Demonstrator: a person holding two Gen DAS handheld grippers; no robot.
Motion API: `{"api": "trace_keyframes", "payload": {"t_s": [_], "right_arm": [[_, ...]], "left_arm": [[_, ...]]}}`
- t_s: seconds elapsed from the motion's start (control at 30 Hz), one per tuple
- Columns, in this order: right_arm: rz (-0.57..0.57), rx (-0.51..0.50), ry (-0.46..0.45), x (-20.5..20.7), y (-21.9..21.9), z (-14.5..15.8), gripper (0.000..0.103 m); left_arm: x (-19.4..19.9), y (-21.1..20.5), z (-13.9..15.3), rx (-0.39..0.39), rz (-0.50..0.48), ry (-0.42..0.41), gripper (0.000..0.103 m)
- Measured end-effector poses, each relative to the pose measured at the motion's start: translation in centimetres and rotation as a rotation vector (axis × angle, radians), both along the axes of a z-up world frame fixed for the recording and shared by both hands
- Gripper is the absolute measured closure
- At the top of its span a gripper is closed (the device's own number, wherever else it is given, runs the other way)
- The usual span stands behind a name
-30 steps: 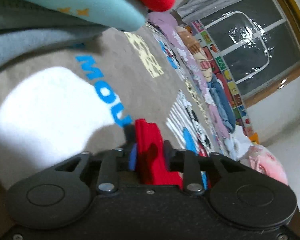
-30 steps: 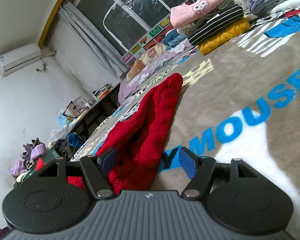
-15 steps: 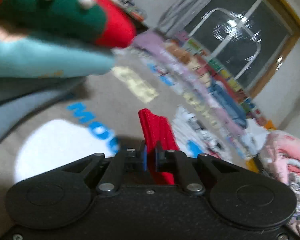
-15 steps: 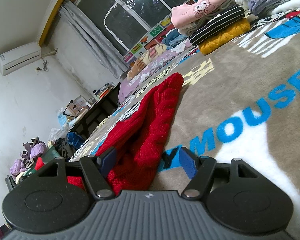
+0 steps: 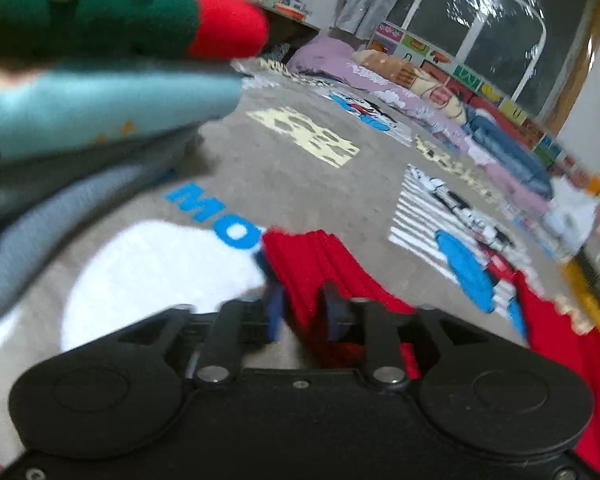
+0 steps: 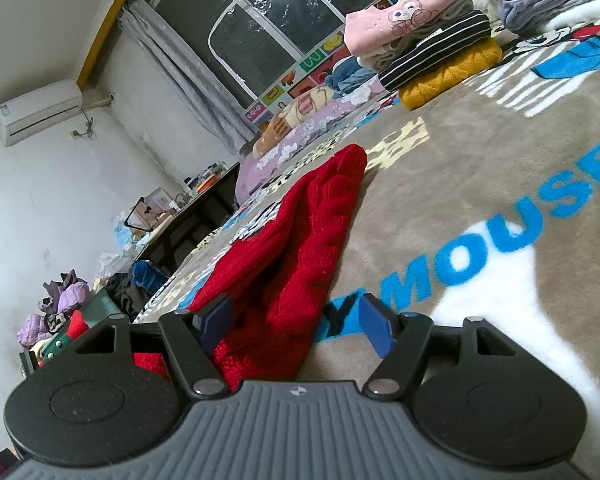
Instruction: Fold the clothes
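A red knit sweater [image 6: 300, 256] lies on the grey-brown Mickey Mouse blanket [image 6: 480, 168]. My left gripper [image 5: 302, 312] is shut on a ribbed edge of the red sweater [image 5: 312, 264] and holds it just above the blanket [image 5: 260, 168]. My right gripper [image 6: 296, 320] is open, low over the blanket, with its jaws to either side of the near end of the sweater.
A stack of folded clothes [image 5: 80, 80], green and red on top, light blue below, looms at upper left of the left wrist view. Another folded pile [image 6: 428, 56] with pink, striped and mustard pieces sits far right. Pillows and quilts [image 6: 300, 120] line the window wall.
My left gripper closed on the red sweater's edge and has swung and lifted with it; the view turned toward the window. My right gripper has stayed still and open.
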State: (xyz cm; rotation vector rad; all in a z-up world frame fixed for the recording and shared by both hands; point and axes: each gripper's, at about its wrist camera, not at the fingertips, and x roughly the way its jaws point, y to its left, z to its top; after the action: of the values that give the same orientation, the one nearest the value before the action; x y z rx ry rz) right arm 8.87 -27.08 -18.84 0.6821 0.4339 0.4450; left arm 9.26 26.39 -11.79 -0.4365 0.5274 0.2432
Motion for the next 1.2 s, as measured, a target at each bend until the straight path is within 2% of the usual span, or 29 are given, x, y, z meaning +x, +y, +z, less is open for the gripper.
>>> {"api": "trace_keyframes", "payload": {"t_s": [0.03,0.17,0.27,0.33,0.4,0.53,0.6,0.8,1.0,1.2], "right_arm": [[0.0,0.0,0.003,0.0,0.0,0.0,0.034],[-0.004,0.036,0.025,-0.3,-0.3,0.3,0.033],[-0.005,0.09,0.038,-0.6,-0.7,0.6,0.032],[-0.003,0.088,0.032,-0.8,-0.4,1.4,0.03],[0.007,0.041,0.023,-0.5,0.2,2.6,0.03],[0.042,-0.102,0.021,1.3,1.7,5.4,0.032],[0.056,-0.162,0.02,2.9,2.6,6.8,0.038],[0.063,-0.354,0.04,8.5,4.8,9.1,0.043],[0.088,-0.468,0.076,12.7,6.5,9.0,0.053],[0.137,-0.541,0.138,15.5,7.9,8.6,0.054]], "left_arm": [[0.1,-0.4,0.4,0.025,0.01,-0.003,0.042],[-0.7,-1.9,1.6,0.12,0.045,-0.015,0.039],[-1.1,-3.1,2.5,0.113,0.001,-0.054,0.035],[-1.2,-4.2,2.9,0.096,-0.046,-0.082,0.024],[-0.9,-5.5,3.0,0.051,-0.122,-0.092,0.019],[0.4,-8.3,2.4,-0.013,-0.276,-0.061,0.019],[0.9,-9.6,2.1,-0.024,-0.334,-0.051,0.019],[2.2,-11.8,1.3,-0.033,-0.401,-0.033,0.019],[2.8,-11.7,0.6,-0.054,-0.417,-0.016,0.019],[3.1,-11.5,0.3,-0.062,-0.431,-0.012,0.019]]}}
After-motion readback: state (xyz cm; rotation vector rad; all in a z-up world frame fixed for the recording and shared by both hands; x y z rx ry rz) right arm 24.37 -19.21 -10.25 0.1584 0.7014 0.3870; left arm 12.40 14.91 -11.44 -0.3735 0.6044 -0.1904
